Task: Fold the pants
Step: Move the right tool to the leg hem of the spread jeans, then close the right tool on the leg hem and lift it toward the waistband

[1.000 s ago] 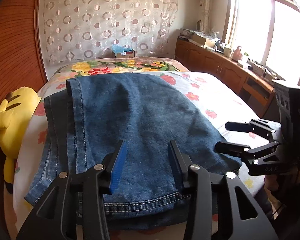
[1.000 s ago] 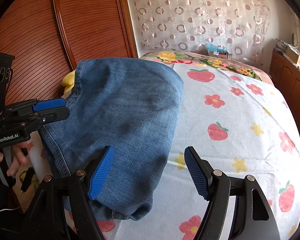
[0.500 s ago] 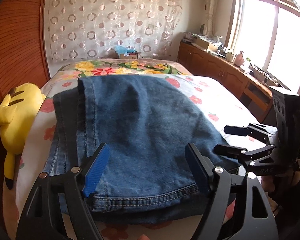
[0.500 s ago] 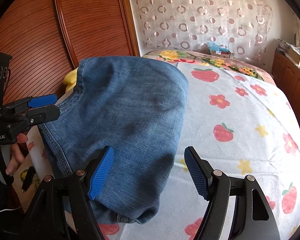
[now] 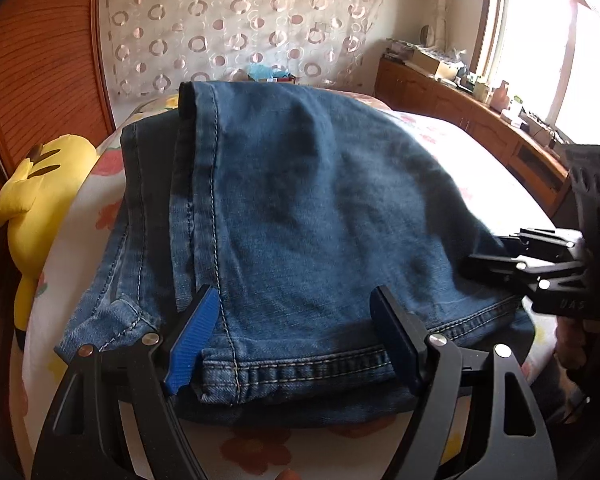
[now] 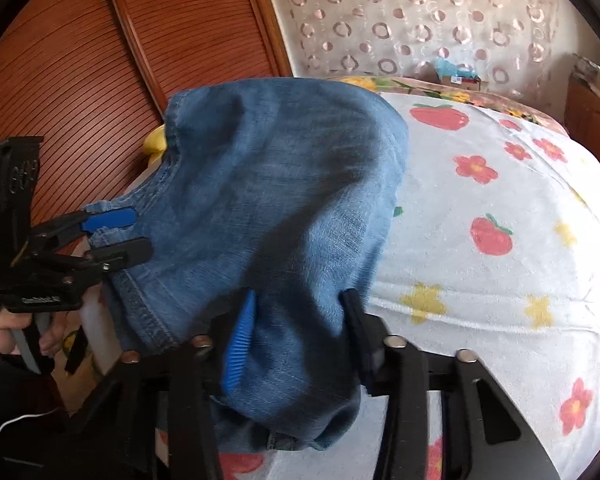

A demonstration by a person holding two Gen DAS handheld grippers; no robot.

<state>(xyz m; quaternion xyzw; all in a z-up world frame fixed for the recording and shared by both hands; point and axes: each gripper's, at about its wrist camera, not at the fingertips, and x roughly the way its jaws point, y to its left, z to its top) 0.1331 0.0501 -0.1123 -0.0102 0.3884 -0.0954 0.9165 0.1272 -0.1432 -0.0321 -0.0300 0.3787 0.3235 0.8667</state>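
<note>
Folded jeans (image 5: 320, 208) on bed (image 6: 500, 280). Left gripper (image 5: 296, 340) spread wide astride near hem, gripping nothing. Right gripper (image 6: 300, 332), jaws just closing, pinches the jeans' near corner.

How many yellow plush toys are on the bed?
1: the yellow plush toy lies at the bed's left edge, beside the wooden headboard; others might be hidden behind the jeans.

Folded jeans (image 5: 320, 220) on floral bed (image 5: 472, 168), left gripper (image 5: 296, 340) fingers spread astride hem
</note>
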